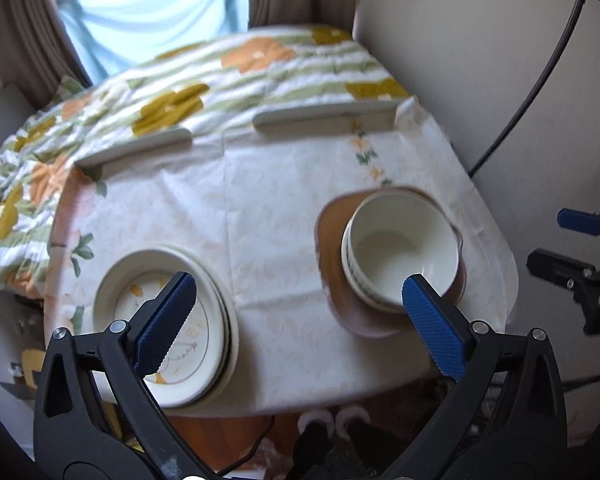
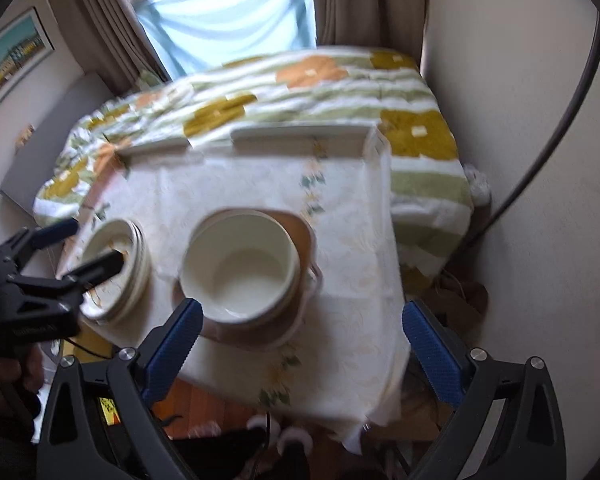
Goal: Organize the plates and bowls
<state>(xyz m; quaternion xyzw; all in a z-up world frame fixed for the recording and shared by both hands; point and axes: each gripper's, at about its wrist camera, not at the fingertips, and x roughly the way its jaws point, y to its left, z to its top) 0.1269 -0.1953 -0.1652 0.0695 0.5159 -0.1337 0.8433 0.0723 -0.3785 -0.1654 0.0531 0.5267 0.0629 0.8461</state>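
Bowls (image 1: 400, 256) sit nested on a brown mat (image 1: 332, 236) right of table centre; plates (image 1: 168, 320) are stacked near the left front edge of the tablecloth (image 1: 260, 200). My left tongs (image 1: 300, 316) are spread wide and hold nothing. My right tongs (image 2: 304, 344) likewise gape empty, just above the table

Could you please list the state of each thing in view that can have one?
left gripper: open, holding nothing.
right gripper: open, holding nothing.
bowls: nested upright, top one empty, on the brown mat.
plates: stacked, face up.
curtains: drawn apart.
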